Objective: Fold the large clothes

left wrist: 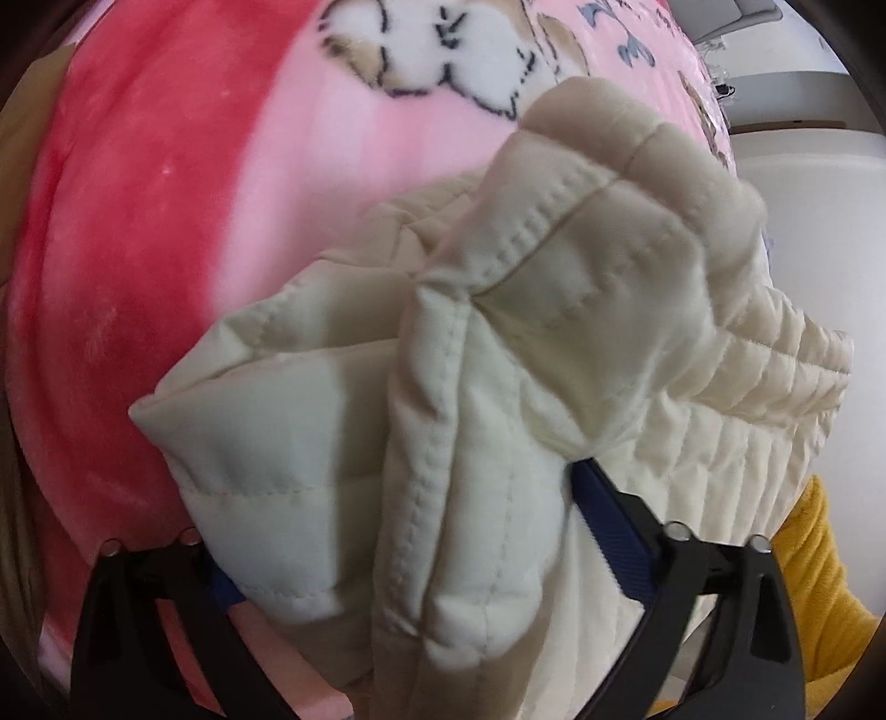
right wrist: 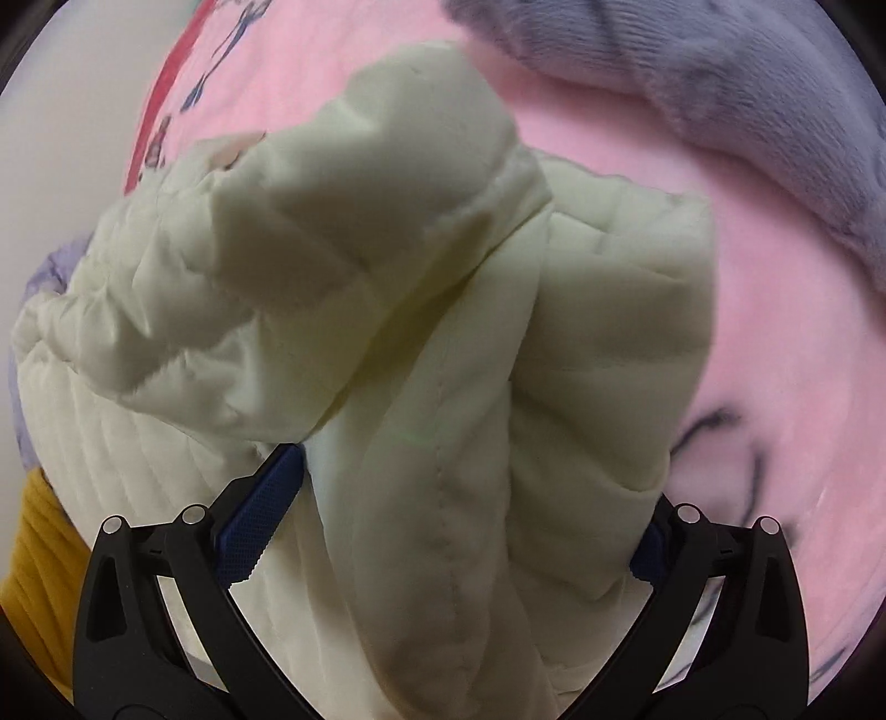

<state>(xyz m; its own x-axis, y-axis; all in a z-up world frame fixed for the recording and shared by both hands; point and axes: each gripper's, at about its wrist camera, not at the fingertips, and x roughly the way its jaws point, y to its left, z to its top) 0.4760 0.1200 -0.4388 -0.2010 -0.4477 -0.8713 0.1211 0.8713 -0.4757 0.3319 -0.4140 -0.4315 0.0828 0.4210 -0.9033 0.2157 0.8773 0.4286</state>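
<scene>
A cream quilted padded jacket [left wrist: 526,343] fills the middle of the left wrist view, bunched in thick folds above a pink blanket [left wrist: 166,221]. My left gripper [left wrist: 421,531] stands wide with a thick fold of the jacket between its blue-padded fingers [left wrist: 614,531]. The same jacket [right wrist: 415,332] fills the right wrist view. My right gripper [right wrist: 454,526] likewise holds a thick bunch of it between its fingers [right wrist: 260,509]. Both fingertips are mostly hidden by the fabric.
The pink and red blanket with a white cartoon print [left wrist: 443,50] lies under the jacket. A grey-purple plush fabric [right wrist: 720,99] lies at the top right. A yellow knitted cloth [left wrist: 819,581] [right wrist: 39,554] lies beside the jacket. White furniture [left wrist: 803,177] stands beyond the blanket.
</scene>
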